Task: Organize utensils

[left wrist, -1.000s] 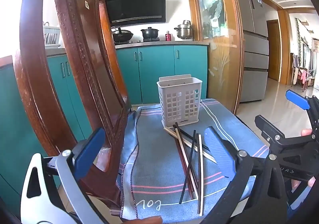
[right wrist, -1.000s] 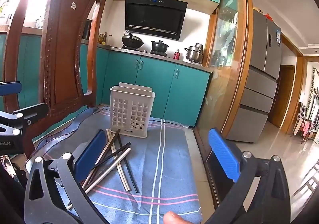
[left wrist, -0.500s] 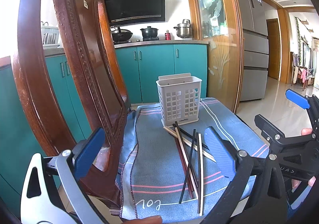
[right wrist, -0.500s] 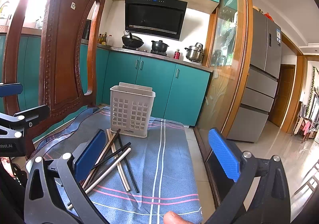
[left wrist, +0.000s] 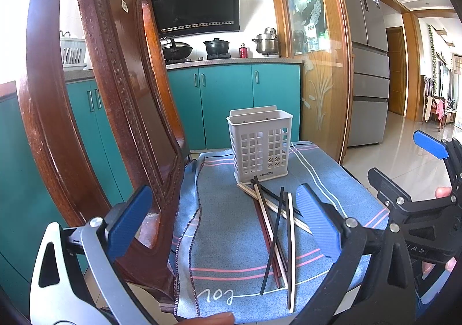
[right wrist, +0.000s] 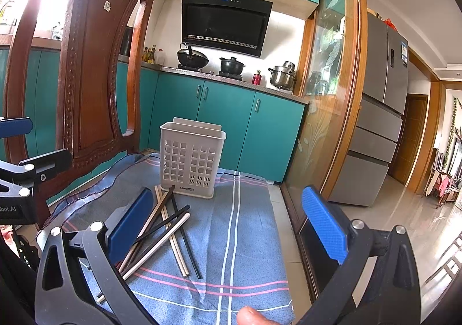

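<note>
Chopsticks: a loose crossed pile of dark, reddish and pale sticks, lying flat on the blue cloth, far ends just in front of the holder.
Holder: white slotted plastic basket, upright near the far edge of the cloth.
Left gripper: jaws wide apart, holding nothing, above the near cloth; pile seen between them.
Right gripper: jaws wide apart, holding nothing; pile close to its left blue pad.
Wooden chair: carved back beside the cloth, left.
Background: teal cabinets, pots on the stove.
</note>
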`<state>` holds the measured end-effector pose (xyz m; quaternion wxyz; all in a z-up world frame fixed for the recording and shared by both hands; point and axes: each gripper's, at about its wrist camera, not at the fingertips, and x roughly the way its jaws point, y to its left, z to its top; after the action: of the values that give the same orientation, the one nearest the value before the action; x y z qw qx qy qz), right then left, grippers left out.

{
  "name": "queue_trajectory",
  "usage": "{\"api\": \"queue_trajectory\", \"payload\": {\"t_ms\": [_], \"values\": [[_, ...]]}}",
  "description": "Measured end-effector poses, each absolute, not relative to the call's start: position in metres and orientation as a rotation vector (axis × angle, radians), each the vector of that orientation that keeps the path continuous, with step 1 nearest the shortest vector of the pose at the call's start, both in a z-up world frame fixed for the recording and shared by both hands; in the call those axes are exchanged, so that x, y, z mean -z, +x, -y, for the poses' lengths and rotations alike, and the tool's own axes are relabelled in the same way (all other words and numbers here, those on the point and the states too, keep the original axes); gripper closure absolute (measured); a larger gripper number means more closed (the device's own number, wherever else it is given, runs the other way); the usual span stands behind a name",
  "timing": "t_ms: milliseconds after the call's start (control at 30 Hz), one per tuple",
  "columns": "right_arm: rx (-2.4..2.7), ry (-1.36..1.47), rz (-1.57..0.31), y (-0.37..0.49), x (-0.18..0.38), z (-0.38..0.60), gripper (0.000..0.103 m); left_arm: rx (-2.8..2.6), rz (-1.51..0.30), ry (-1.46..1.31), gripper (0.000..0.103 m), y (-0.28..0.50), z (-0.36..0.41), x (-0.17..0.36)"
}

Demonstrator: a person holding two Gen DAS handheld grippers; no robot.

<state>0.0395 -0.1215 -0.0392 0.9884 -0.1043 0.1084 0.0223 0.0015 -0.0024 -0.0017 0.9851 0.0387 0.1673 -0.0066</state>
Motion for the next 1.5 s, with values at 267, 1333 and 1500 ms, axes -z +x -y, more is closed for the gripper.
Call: {"api": "queue_trajectory", "payload": {"t_ms": [267, 1333, 1500], "values": [[-0.045, -0.209, -0.216, 0.0394, 0.0398, 0.1217, 0.003, 0.012, -0.337, 0.078, 0.004, 0.0016, 0.0024, 0.0015], [-0.038, -0.213, -0.209, 0.039, 0.0406, 0.1217, 0.003, 0.011, -0.341, 0.081, 0.004, 0.0024, 0.0028, 0.0029], [-0.038, -0.214, -0.209, 0.039, 0.0409, 0.1216, 0.002, 0.011, -0.341, 0.082, 0.004, 0.0027, 0.0035, 0.0031]]}}
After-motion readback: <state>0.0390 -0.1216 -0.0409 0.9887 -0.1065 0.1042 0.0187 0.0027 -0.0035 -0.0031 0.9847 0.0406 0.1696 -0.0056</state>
